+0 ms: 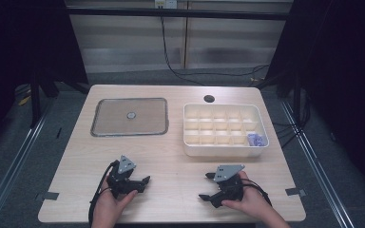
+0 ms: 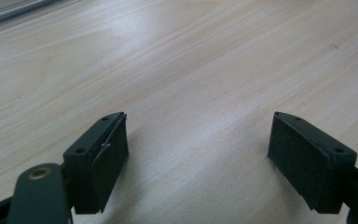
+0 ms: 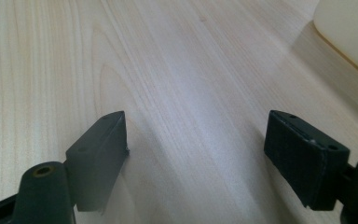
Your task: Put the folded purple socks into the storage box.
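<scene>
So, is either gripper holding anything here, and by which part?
Nothing is held. The left gripper and right gripper both stand open over the bare light wooden table.

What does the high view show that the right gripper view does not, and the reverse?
High view alone: the grey tray with a small round thing on it, the purple item in a corner compartment of the white divided box, and the left claw. Right gripper view alone: a close look at the right claw, its jaws wide apart with nothing between them. Both share the wooden table and the box's wall.
</scene>
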`<state>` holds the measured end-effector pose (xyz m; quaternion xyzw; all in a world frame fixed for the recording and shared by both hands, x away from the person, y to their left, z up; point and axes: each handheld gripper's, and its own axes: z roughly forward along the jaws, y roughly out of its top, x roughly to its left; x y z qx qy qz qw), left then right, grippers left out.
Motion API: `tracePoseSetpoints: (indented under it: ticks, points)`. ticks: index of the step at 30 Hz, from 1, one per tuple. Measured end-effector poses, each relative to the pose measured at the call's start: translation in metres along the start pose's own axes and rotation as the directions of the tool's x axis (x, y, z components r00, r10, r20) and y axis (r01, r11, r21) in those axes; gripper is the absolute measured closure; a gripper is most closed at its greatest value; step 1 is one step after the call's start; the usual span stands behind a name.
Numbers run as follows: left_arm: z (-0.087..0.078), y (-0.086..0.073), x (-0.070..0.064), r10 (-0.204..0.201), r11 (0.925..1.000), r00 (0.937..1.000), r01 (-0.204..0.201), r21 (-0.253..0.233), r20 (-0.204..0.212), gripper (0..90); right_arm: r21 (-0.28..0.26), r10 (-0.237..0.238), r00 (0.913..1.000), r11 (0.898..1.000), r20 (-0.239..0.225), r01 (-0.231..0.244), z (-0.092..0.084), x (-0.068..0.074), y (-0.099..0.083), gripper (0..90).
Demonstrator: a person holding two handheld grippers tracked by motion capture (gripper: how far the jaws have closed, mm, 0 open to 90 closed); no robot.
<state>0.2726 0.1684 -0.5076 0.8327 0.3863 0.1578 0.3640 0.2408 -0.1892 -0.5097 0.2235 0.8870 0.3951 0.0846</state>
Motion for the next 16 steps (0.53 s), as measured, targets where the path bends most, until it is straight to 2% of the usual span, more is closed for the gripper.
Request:
tracePoseSetpoints:
  ticks: [16]
  points:
    - [0.0000,0.0000,-0.0002,0.000,1.0000,1.0000,0.000,0.000,-0.001,19.5,-0.002,0.001,1.0000,1.000,-0.003,-0.001,0.0001,0.0000,0.0000,20.8]
